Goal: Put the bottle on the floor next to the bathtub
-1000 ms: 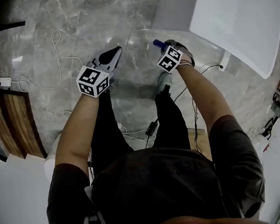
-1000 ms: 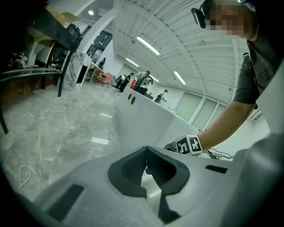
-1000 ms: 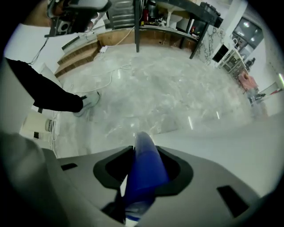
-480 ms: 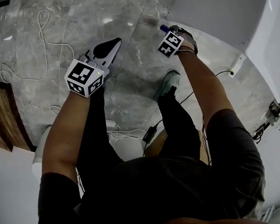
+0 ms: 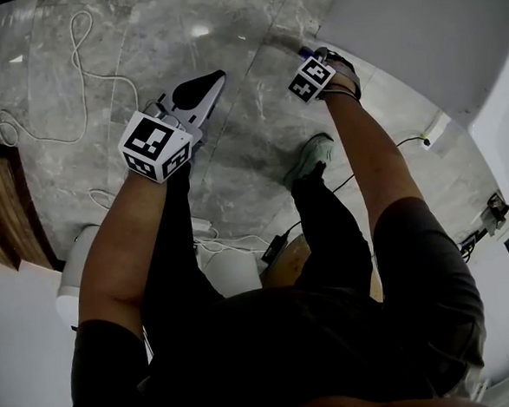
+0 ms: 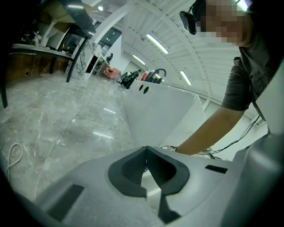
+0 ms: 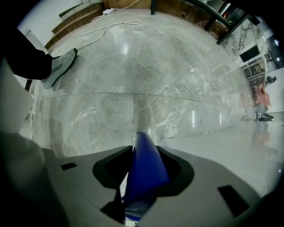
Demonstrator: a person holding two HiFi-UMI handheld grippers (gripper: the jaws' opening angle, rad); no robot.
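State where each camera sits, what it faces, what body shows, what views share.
Head view: on head, facing down at floor; arms, legs, left tongs, right tongs.
Left gripper view: on left tongs, facing bathtub; shut jaws, forearm.
Right gripper view: on right tongs, facing floor; jaws clamping blue bottle, shoe.
Shared: shoe, head and right gripper views.

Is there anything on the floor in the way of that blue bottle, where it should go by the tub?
Nothing visible. The right gripper holds the bottle over bare floor beside the bathtub. The shoe and cable lie well off to the side.
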